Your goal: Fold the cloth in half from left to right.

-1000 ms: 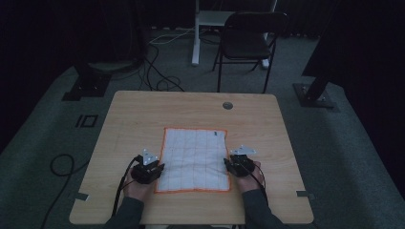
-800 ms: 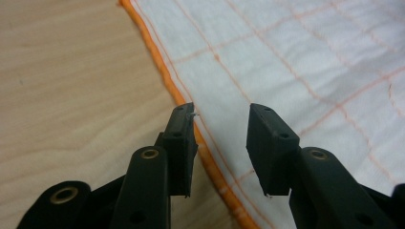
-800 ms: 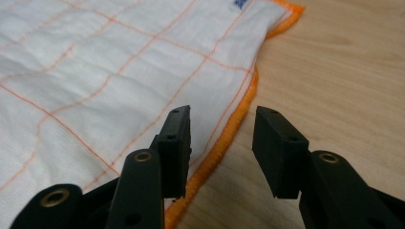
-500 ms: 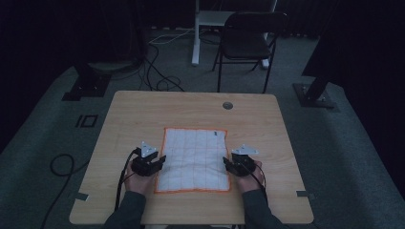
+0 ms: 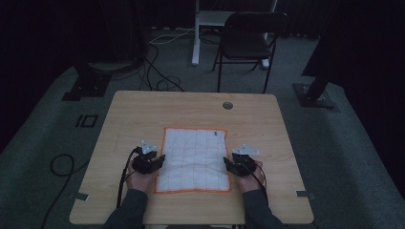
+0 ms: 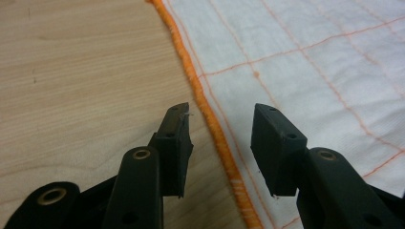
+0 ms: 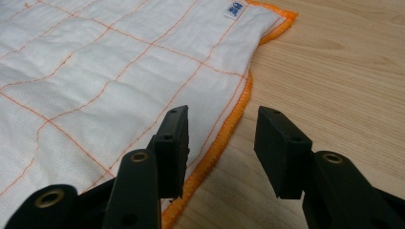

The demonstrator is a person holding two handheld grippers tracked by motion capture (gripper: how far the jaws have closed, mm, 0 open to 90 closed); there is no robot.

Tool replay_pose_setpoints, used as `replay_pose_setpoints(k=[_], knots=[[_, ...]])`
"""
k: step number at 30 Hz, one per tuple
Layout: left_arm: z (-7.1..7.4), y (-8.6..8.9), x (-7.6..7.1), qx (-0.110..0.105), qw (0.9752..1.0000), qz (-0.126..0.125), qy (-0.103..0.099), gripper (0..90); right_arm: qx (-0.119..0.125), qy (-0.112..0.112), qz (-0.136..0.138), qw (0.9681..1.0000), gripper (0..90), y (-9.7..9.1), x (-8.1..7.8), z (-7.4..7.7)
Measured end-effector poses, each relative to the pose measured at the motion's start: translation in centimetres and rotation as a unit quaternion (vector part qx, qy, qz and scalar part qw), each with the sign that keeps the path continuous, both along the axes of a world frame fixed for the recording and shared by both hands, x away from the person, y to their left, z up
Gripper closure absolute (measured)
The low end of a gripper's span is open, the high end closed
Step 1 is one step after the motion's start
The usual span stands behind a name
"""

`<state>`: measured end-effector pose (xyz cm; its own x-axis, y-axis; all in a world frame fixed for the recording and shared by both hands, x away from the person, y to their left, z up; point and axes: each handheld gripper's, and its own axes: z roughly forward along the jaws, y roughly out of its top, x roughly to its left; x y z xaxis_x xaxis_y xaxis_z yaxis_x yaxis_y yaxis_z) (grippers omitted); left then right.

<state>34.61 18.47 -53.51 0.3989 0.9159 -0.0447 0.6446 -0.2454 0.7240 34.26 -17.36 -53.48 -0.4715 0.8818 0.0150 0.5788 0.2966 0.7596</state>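
1. Jaws on left gripper (image 6: pixel 219 129) and right gripper (image 7: pixel 222 131) spread wide, each straddling an orange hem, gripping nothing.
2. White cloth (image 5: pixel 195 159), orange grid, lies flat on table (image 5: pixel 143 114) near the person's edge.
3. Hands low at opposite cloth sides.

Both forearms come in from the bottom of the high view, sleeves dark, each hand wrapped around its tool. The left gripper (image 5: pixel 160 158) sits low, angled inward, its jaws standing parted with nothing between them. The right gripper (image 5: pixel 228 163) mirrors it opposite, angled inward, jaws likewise spread and empty.
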Motion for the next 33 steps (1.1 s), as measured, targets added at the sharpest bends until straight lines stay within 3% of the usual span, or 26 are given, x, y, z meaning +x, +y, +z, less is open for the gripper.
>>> replay_pose_setpoints(k=[3,10,15,20,33], knots=[[-0.30,-0.13,0.13,0.009,0.9999,0.002,0.007,58.6,-0.001,0.002,0.000,1.0000,55.5,-0.01,0.05,-0.07],[-0.36,-0.06,0.28,0.000,0.9999,0.007,0.009,59.8,-0.002,0.003,-0.001,1.0000,55.4,-0.08,0.07,-0.14],[-0.33,-0.61,0.09,0.009,0.9999,0.001,0.006,74.2,-0.003,0.002,0.002,1.0000,55.4,0.00,0.05,-0.16],[-0.31,-0.11,0.34,-0.013,0.9997,-0.003,0.019,86.3,-0.003,0.002,0.001,1.0000,55.4,-0.05,0.03,-0.12],[-0.16,0.20,0.42,-0.007,0.9997,0.005,0.022,87.6,0.001,0.001,0.000,1.0000,55.3,-0.28,0.04,-0.05]])
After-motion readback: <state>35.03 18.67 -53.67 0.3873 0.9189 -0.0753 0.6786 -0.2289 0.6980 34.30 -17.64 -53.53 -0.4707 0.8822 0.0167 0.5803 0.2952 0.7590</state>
